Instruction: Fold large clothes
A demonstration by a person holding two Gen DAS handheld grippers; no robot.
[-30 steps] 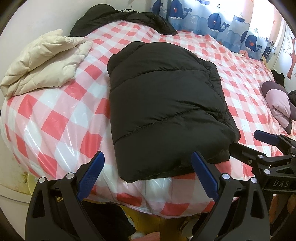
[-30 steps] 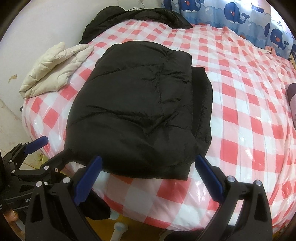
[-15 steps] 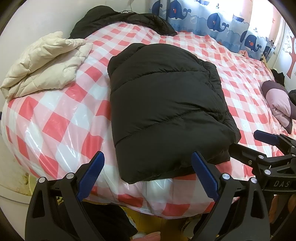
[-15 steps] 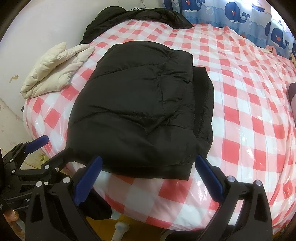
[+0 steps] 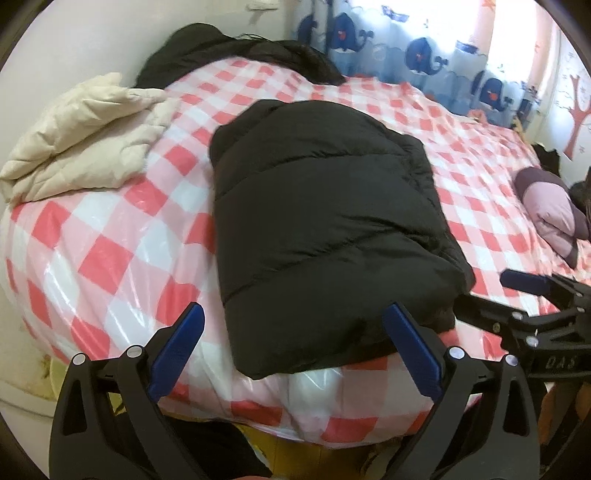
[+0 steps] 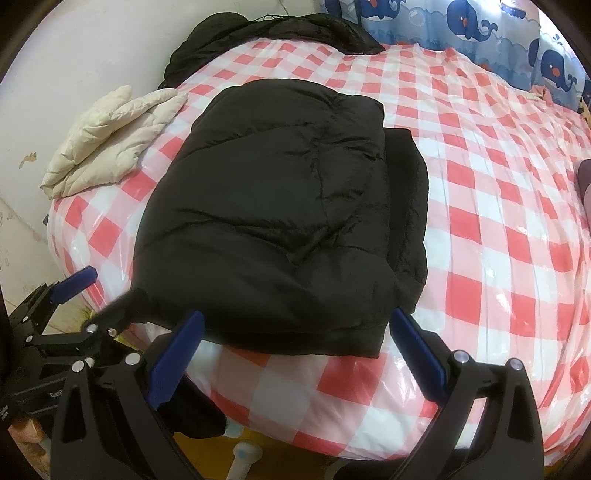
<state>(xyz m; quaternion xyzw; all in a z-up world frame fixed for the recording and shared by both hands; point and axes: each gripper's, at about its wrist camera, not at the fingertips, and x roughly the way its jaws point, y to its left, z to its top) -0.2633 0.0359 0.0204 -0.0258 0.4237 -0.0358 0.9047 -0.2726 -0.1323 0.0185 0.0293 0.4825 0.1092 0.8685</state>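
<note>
Bed (image 5: 110,258), covered with a glossy red-and-white checked plastic sheet (image 6: 498,206); whale-print curtain (image 5: 424,55) behind it, pale wall to the left.

Item 1, black puffer jacket (image 5: 325,221): the task's garment. Lies on the sheet near the bed's front edge, already folded into a thick, roughly rectangular bundle. From the right wrist view a lower layer sticks out along its right side, so the edges do not line up fully.

Item 2, cream quilted garment (image 5: 81,147): folded, at the left corner of the bed, apart from the black jacket.

Item 3, dark garment (image 6: 266,33): heaped at the far edge against the wall.

Item 4, pink and purple padded garment (image 5: 550,214): at the right side of the bed, well apart.

Item 5, left gripper (image 5: 291,343): jaws spread wide, blue pads to either side of the jacket's near-left corner, nothing held. Whether a pad touches the fabric cannot be told.

Item 6, right gripper (image 6: 295,347): jaws likewise wide apart and empty, framing the jacket's near hem at the front-right; the right pad sits just beside the protruding lower layer.

Step in hand, as judged: the fold looks nearly complete, with both tools hovering at the near edge. The next move probably calls for either one more fold of the near hem away from the front edge, both jaws closing on it together, or tidying the exposed right layer. Thick, slippery padding would need a deep bite.
</note>
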